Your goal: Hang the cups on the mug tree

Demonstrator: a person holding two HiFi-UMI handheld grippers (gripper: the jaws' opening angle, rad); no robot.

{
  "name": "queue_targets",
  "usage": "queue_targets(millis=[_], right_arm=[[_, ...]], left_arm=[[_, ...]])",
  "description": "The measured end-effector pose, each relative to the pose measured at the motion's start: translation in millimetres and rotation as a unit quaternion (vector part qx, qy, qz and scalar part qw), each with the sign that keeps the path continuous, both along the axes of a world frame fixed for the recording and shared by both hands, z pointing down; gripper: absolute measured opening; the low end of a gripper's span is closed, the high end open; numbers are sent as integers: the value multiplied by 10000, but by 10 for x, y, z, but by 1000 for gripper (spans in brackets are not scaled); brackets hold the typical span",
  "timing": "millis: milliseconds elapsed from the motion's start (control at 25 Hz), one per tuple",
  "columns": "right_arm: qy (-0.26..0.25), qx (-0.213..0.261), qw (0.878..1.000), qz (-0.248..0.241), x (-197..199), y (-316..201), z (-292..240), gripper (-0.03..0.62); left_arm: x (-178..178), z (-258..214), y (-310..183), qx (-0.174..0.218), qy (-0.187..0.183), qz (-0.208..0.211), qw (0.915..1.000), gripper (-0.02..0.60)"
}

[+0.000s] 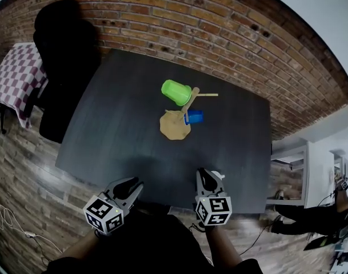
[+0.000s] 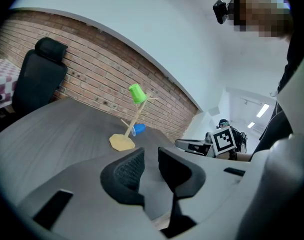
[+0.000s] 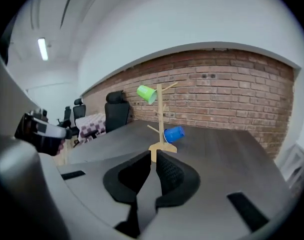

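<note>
Across the dark table, well away from me, stands the wooden mug tree, the only thing on it that I can see. Both cups seem to hang there, and I find no loose cup, so I judge the job finished or close to it.

The biggest risk is the whole tree going over. It looks light on its flat base, with its load carried on one side, so a careless reach or a bump to the table could topple it.

My left claw hovers at the near edge, jaws parted and empty. My right claw is beside it, jaws drawn almost together on nothing. If I went back in with the right one like that, it would shove a cup rather than take it.

The green cup sits high on an upper peg, mouth tilted outward. A nudge there has the most leverage.

The blue cup hangs low, lying nearly sideways just above the base. It could slip off its short peg if jarred.
</note>
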State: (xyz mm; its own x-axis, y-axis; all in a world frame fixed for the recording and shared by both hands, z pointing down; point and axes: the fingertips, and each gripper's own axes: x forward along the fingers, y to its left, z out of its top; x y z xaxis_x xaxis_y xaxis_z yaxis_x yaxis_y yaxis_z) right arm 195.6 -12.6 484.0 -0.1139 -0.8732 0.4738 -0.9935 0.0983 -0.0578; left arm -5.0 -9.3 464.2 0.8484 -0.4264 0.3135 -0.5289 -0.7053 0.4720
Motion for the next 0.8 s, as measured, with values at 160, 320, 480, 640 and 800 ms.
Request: queue_targets(millis=[160, 320, 480, 640, 800], right_arm=[[-415, 39, 9991, 59, 87, 230, -67, 49], [-750, 146, 9968, 225, 300, 424, -173, 49], [-1252, 122, 9912, 422, 531, 576, -167, 49], [-1460, -16, 9889, 276, 661, 684, -37, 49], [-1589, -188, 9871, -19, 681, 740, 142, 49]], left_arm=[[318, -87, 98, 220, -25, 198, 9996, 96], [584, -183, 185, 485, -111, 290, 9983, 97], [898, -220, 302, 546, -193, 309, 9978, 97], [1230, -197, 491, 669, -352, 362, 9965, 97], [1371, -108, 665, 727, -601, 476, 9944, 97]])
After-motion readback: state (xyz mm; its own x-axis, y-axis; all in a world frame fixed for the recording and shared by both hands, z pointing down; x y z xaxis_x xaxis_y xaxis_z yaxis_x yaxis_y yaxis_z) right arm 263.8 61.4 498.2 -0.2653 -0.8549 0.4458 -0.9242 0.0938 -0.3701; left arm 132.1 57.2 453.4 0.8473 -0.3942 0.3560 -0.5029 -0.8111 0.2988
